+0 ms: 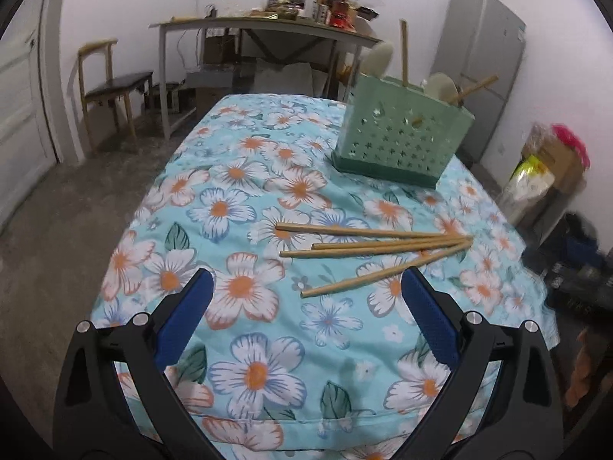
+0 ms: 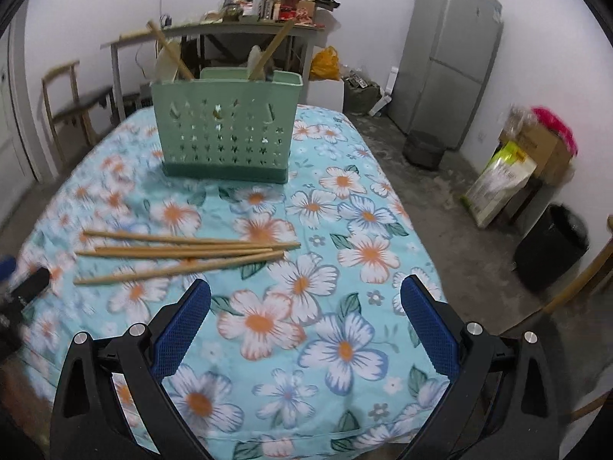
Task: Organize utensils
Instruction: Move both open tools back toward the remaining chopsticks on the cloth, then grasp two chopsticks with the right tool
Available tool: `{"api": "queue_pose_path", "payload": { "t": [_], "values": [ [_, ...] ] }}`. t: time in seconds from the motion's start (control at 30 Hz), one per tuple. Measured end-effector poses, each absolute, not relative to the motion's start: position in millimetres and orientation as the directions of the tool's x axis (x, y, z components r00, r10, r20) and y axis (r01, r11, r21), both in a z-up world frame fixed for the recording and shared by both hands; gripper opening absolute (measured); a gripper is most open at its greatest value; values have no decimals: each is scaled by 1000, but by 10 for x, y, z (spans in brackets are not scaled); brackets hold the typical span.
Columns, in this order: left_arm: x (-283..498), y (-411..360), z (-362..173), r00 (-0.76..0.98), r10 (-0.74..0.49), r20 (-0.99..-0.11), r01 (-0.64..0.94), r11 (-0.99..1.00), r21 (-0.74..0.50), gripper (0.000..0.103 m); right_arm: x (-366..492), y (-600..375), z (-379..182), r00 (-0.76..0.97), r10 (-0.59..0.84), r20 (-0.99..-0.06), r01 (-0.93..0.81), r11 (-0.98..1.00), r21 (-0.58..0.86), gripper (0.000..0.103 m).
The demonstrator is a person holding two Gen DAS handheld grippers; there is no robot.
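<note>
Several wooden chopsticks (image 1: 375, 247) lie loose on the flowered tablecloth (image 1: 245, 191), fanned out with their tips together at the right; they also show in the right wrist view (image 2: 187, 251). A green perforated utensil holder (image 1: 402, 134) stands behind them, with chopsticks and pale spoons sticking out; it also shows in the right wrist view (image 2: 226, 130). My left gripper (image 1: 306, 283) is open and empty, just in front of the nearest chopstick. My right gripper (image 2: 306, 293) is open and empty, to the right of the chopsticks.
The table's edges drop to a concrete floor on both sides. A wooden chair (image 1: 111, 88) and a cluttered grey table (image 1: 268, 27) stand behind. A grey fridge (image 2: 452, 57), boxes (image 2: 536, 153) and a black bin (image 2: 551, 245) are at the right.
</note>
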State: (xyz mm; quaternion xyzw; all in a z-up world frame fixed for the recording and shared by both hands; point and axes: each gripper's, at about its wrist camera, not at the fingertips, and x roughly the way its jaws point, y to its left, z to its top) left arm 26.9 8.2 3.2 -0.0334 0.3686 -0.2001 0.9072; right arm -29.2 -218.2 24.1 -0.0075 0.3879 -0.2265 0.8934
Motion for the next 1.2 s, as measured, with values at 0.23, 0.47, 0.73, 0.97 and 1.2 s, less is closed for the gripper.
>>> {"api": "queue_pose_path", "payload": {
  "t": [0.23, 0.47, 0.73, 0.97, 1.2],
  "values": [
    [518, 137, -129, 535, -407, -740, 295, 911, -287, 95, -207, -2158, 164, 615, -397, -681, 371, 908, -195, 97],
    [577, 20, -149, 498, -491, -715, 381, 864, -328, 95, -120, -2259, 63, 659, -308, -687, 339, 936, -94, 97],
    [504, -68, -181, 463, -654, -598, 491, 751, -441, 95, -231, -2423, -31, 713, -156, -684, 300, 949, 97, 97],
    [437, -131, -219, 463, -660, -592, 548, 738, -394, 95, -216, -2642, -192, 703, -43, -710, 311, 917, 252, 97],
    [368, -72, -149, 516, -635, -575, 583, 752, -308, 95, -170, -2671, -192, 730, 107, -675, 224, 896, 384, 94]
  ]
}}
